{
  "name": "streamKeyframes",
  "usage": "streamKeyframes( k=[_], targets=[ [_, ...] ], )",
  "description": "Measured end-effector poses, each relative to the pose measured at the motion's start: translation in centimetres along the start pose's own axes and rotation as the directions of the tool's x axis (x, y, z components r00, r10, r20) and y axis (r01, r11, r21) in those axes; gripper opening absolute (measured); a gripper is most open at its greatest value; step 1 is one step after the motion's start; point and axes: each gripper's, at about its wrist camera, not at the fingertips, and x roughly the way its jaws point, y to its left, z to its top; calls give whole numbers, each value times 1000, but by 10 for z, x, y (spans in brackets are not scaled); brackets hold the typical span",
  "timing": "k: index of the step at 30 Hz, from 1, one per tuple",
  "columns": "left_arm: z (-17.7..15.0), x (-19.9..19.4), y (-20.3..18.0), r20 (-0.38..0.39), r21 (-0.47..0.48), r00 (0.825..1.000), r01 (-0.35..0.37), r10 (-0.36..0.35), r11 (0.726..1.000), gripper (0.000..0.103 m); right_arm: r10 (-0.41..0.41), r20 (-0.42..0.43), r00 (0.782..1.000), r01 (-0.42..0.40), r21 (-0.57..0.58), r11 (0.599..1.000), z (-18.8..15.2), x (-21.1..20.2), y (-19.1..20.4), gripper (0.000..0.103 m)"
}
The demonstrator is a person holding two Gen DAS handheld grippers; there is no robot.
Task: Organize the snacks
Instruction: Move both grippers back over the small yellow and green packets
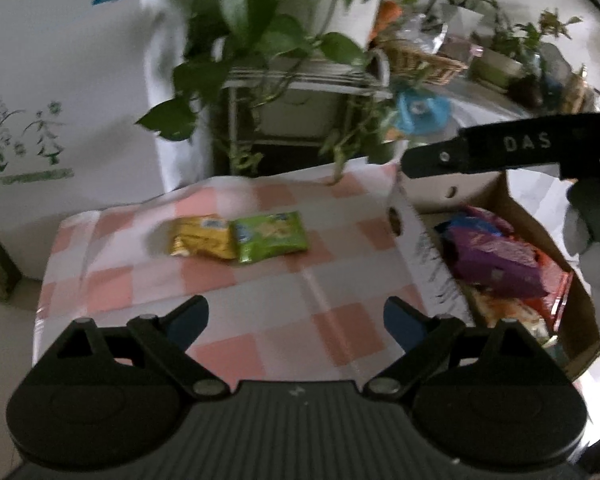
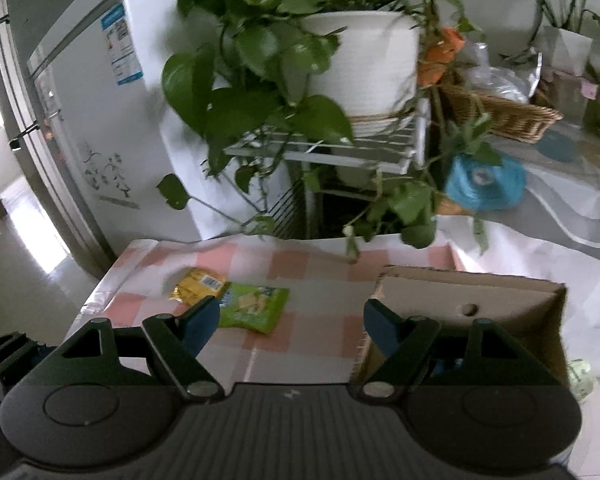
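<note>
Your left gripper hangs over the near part of the checked tablecloth with its blue-padded jaws spread wide and nothing between them. Your right gripper is released too, jaws apart and empty, hovering at the near left corner of the cardboard box.

Two loose packets lie ahead of you on the cloth, touching side by side: the yellow snack packet on the left and the green snack packet on the right. Both lie flat. From the left wrist view they sit straight ahead and a little left of centre, well beyond the fingertips. From the right wrist view they lie ahead and to the left, with the green one just past the left finger.

That side-by-side pair is what the next move turns on. The green packet's long axis appears to run roughly across your view, left to right, so closing on its short side would likely mean coming at it along that axis or turning the wrist. I judge the right gripper nearer the green packet and the left better lined up with the yellow one.

Off to the right, the box already holds several packets, a purple packet on top, and it looks like the place for the loose ones.
</note>
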Motion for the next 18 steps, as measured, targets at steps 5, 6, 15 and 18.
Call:
streamKeyframes(
  k=[5,6,15,18],
  targets=[
    [1,2,21,-17,-7,998,-58,57,998,94,14,-20,1000,-14,0,1000,0,11,11,84],
    [2,2,26,-23,-7,997,-69,69,998,94,20,-25,999,-20,4,1000,0,14,13,84],
    [18,17,65,-48,49,971,-231,233,972,95,69,-69,995,-65,68,996,2,44,29,84],
    [18,30,83,-77,-6,967,-243,242,970,95,63,-81,995,-57,84,995,2,60,36,83]
  ],
)
